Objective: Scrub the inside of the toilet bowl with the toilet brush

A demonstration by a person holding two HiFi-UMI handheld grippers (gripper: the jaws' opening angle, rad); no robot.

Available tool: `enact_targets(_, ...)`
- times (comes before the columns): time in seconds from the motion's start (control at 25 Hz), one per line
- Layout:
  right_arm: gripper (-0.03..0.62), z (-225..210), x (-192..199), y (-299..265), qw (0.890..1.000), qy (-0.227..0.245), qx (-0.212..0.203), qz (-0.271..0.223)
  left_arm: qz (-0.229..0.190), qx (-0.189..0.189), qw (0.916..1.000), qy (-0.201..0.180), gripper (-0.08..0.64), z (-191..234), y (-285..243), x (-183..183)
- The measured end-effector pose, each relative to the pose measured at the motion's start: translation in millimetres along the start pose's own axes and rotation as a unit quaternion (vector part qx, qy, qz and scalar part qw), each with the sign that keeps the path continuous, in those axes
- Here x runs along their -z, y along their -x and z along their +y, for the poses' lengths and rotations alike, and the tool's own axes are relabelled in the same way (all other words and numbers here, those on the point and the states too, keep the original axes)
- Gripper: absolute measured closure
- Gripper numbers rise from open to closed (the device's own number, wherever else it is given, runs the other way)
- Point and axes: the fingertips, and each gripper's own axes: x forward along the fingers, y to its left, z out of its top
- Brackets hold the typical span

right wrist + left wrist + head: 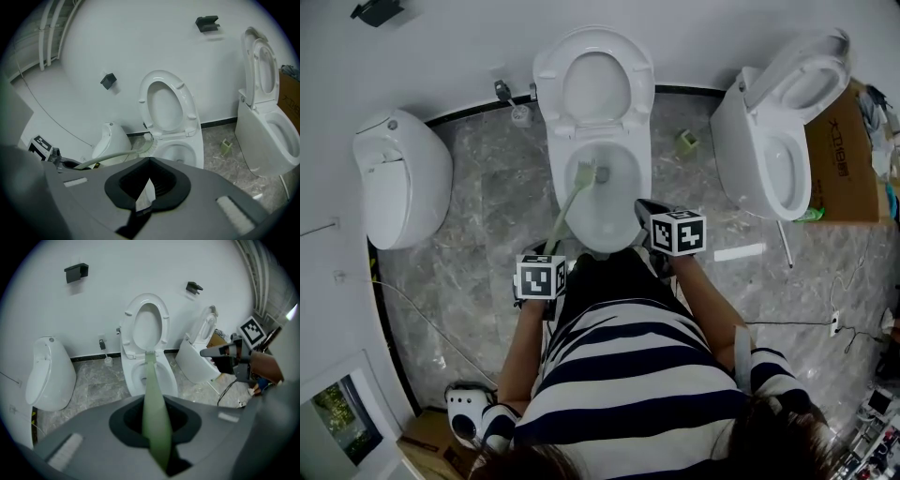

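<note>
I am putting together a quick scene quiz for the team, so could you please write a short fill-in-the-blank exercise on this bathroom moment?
1. The left gripper has its jaws shut on the green handle of the toilet ____.
2. The brush head sits inside the ____ of the middle toilet.
3. The right gripper holds ____.

Missing words: brush; bowl; nothing.
</note>
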Motion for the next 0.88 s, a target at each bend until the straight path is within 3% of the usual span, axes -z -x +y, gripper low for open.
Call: enact_targets(0.88, 0.597, 6.8, -2.1, -6.8, 1.000, -0.009, 0.002, 0.010, 0.007, 0.003, 1.0000, 0.002, 0.560, 5.4, -0.6, 5.3)
